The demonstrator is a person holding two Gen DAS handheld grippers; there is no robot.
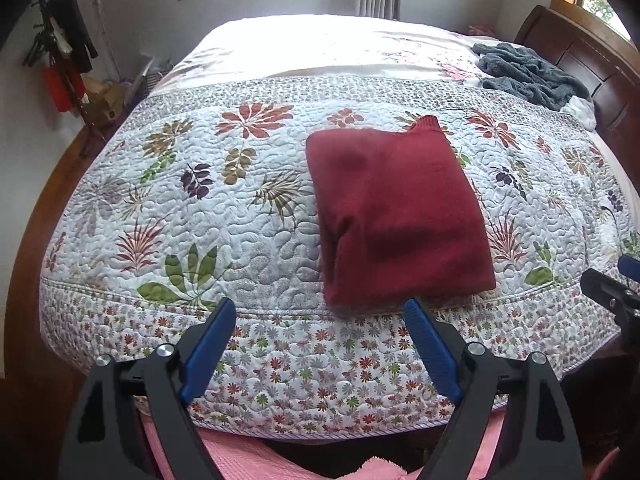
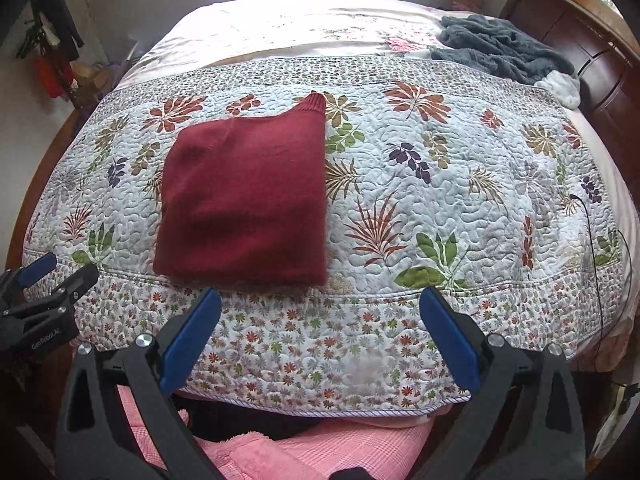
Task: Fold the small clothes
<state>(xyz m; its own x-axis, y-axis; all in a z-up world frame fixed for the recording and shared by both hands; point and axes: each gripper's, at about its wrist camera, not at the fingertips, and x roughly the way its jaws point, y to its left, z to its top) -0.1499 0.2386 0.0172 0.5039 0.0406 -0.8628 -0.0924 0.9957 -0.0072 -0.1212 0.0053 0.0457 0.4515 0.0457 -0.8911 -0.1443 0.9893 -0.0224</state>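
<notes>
A dark red knitted garment (image 1: 396, 208) lies folded into a rectangle on the floral quilt (image 1: 200, 208), with a ribbed cuff sticking out at its far corner. The same red garment (image 2: 248, 196) shows left of centre in the right wrist view. My left gripper (image 1: 320, 312) hangs open over the quilt's near edge, just short of the garment, with nothing between its blue pads. My right gripper (image 2: 322, 300) is open too, empty, in front of the garment's near right corner. Each gripper shows at the edge of the other's view.
A grey fleecy blanket (image 1: 528, 70) and a white item (image 1: 580, 110) lie at the far right by the dark wooden headboard (image 1: 592, 68). Pink fabric (image 2: 320, 452) lies below the bed's near edge. Clothes hang on a rack (image 1: 64, 56) at the far left. A black cable (image 2: 596, 232) runs over the quilt's right side.
</notes>
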